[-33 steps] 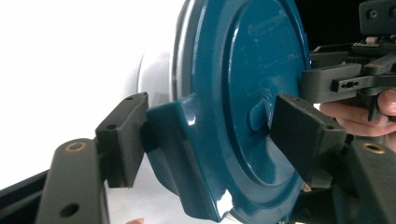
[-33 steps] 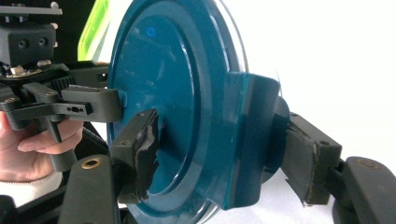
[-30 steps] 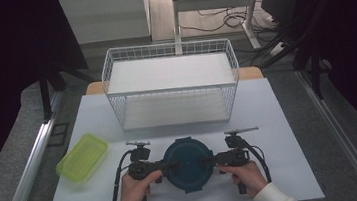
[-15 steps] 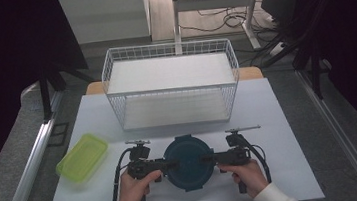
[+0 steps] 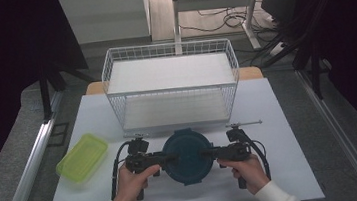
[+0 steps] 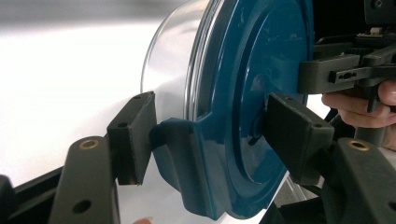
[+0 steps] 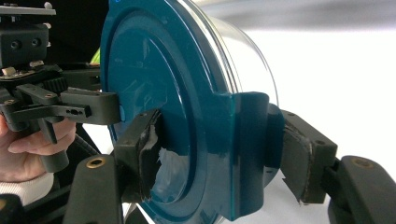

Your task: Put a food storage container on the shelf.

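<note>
I have the round tub (image 5: pixel 188 155) on the worktop (image 5: pixel 279 120), just in front of the wire basket (image 5: pixel 172 88); its blue lid (image 6: pixel 252 93) is on. Left tongs (image 5: pixel 170 157) clamp the lid's left latch tab (image 6: pixel 187 158), partly closed, pads pressing; right tongs (image 5: pixel 207 154) clamp the opposite tab (image 7: pixel 247 140) likewise. Both grips look set; the tub is not lifted yet. My judgement: either unlatching or carrying to the basket remains. Green box (image 5: pixel 82 157) sits well left, untouched.
</note>
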